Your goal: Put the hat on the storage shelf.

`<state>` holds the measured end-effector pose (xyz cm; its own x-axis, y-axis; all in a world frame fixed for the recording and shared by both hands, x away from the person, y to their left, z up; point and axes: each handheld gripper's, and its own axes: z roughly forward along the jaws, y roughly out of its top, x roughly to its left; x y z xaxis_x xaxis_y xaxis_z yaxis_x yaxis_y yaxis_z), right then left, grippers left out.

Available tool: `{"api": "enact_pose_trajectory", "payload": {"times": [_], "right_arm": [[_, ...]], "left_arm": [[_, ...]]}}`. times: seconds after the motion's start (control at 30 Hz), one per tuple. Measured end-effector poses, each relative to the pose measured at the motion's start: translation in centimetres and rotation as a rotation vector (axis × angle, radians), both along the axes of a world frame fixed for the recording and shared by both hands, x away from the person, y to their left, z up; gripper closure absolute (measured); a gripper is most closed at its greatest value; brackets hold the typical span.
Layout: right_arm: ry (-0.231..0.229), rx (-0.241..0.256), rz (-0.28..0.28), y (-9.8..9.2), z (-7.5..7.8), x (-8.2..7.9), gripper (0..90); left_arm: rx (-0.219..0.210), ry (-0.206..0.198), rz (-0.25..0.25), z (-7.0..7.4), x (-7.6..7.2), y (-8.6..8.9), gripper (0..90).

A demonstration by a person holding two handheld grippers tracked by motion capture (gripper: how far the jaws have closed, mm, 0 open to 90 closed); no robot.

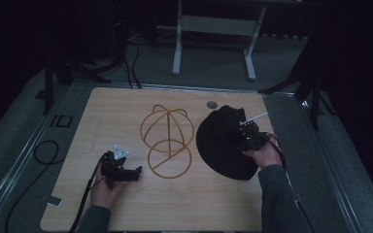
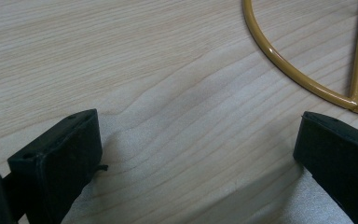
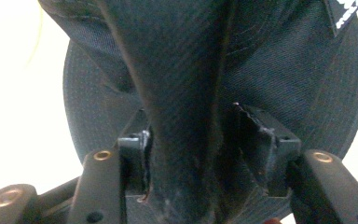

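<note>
A black brimmed hat [image 1: 223,150] lies at the right of the wooden table [image 1: 184,204]. My right gripper [image 1: 240,134] reaches into it from the right, shut on a raised fold of the hat's crown [image 3: 186,70]; in the right gripper view the fabric is pinched between my right gripper's [image 3: 191,133] two jaws. A gold wire hat stand [image 1: 167,141] sits at mid-table, left of the hat. My left gripper [image 1: 137,171] rests low by the stand's round base, open, nothing between the jaws. In the left gripper view, my left gripper [image 2: 198,140] faces bare wood with the base ring [image 2: 279,60] just ahead.
A round grommet hole [image 1: 211,104] marks the table's far edge. Beyond the table stand a white frame [image 1: 213,29] and dark tripod legs [image 1: 53,73] on grey floor. A black cable [image 1: 46,150] loops on the floor at left. Bare wood spans the table's near and left parts.
</note>
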<state>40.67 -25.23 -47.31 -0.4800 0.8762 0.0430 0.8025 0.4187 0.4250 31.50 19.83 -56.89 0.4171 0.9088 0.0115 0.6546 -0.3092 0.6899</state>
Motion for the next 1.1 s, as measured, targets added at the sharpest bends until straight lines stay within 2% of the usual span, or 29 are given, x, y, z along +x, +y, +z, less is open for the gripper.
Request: {"api": "enact_pose_trajectory", "payload": {"times": [0.1, 0.23, 0.37, 0.63, 1.1], "right_arm": [[0.01, -0.024, 0.017, 0.3, 0.3, 0.5, 58.0], [0.047, -0.059, 0.035, 0.6, 0.4, 1.2, 77.5], [0.067, -0.068, 0.036, 0.6, 0.4, 1.7, 85.0], [0.055, -0.127, 0.074, 1.1, 1.6, 2.2, 87.1], [0.007, -0.184, 0.151, 2.6, 4.1, 2.2, 87.8]], "left_arm": [[0.0, 0.0, 0.001, 0.0, 0.0, 0.0, 1.3], [0.001, 0.0, 0.0, 0.0, 0.0, 0.0, 1.2], [0.001, 0.0, 0.0, 0.0, 0.0, 0.0, 1.3], [0.001, 0.0, 0.001, 0.0, 0.0, -0.1, 1.3], [0.003, 0.002, 0.0, 0.0, 0.0, -0.1, 1.3]]}}
